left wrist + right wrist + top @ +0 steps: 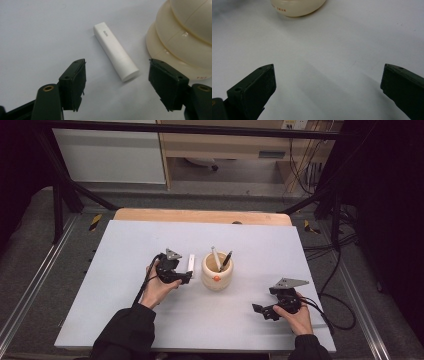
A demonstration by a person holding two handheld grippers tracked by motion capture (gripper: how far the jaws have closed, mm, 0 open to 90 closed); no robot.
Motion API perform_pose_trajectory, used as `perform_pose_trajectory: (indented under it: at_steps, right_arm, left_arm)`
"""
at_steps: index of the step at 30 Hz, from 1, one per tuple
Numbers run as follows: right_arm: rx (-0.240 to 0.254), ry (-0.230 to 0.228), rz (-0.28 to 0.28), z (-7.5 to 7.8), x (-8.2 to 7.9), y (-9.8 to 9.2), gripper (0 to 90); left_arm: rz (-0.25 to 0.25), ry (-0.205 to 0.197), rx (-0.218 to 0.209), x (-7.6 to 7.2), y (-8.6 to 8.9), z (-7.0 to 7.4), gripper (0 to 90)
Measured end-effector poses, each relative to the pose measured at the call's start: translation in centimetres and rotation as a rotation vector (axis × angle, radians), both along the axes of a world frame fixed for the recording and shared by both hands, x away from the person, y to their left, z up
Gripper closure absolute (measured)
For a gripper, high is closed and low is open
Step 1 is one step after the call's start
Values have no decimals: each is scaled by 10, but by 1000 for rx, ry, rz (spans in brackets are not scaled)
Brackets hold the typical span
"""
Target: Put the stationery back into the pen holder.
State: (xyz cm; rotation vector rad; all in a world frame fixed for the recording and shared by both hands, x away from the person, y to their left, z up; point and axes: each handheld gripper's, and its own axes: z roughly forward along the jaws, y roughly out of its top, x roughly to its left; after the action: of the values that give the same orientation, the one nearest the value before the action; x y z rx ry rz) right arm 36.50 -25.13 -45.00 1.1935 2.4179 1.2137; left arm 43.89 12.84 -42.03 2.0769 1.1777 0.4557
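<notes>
Your left gripper hangs low over the pale grey table top, its black jaws spread wide on either side of the near end of a short white plastic stick with a squared cap (the small print on the cap is too fine to read). The stick lies flat on the table, just beside the cream, ribbed round pen pot and apart from it, and nothing grips it yet.

Two pens already stand in the pot: a white one leaning left and a dark one leaning right. That part of the tidying looks done. The white stick appears to be the last loose item, so what is left, by the look of it, is to close on it, lift it, tip it upright and drop it in beside the pens.

Your right gripper rests well off to the right of the pot, jaws spread wide and empty over bare table, with the pot's base at the top of its view. In the high view it sits near the front edge, taking no part in the pick.
</notes>
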Motion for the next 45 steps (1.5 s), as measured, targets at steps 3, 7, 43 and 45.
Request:
perform_pose_trajectory:
  at_steps: [3, 7, 43, 45]
  right_arm:
    - [0, 0, 0, 0, 0, 0, 8]
    - [-1, -1, 0, 0, 0, 0, 8]
    - [9, -3, -1, 1, -1, 0, 8]
    - [8, -3, -2, 1, -1, 0, 8]
  left_arm:
    - [16, 1, 11, 2, -7, -2, 345]
    - [35, -1, 31, 3, -16, -4, 411]
    - [93, 38, 43, 11, -32, -21, 570]
    - [97, 39, 45, 11, -31, -20, 565]
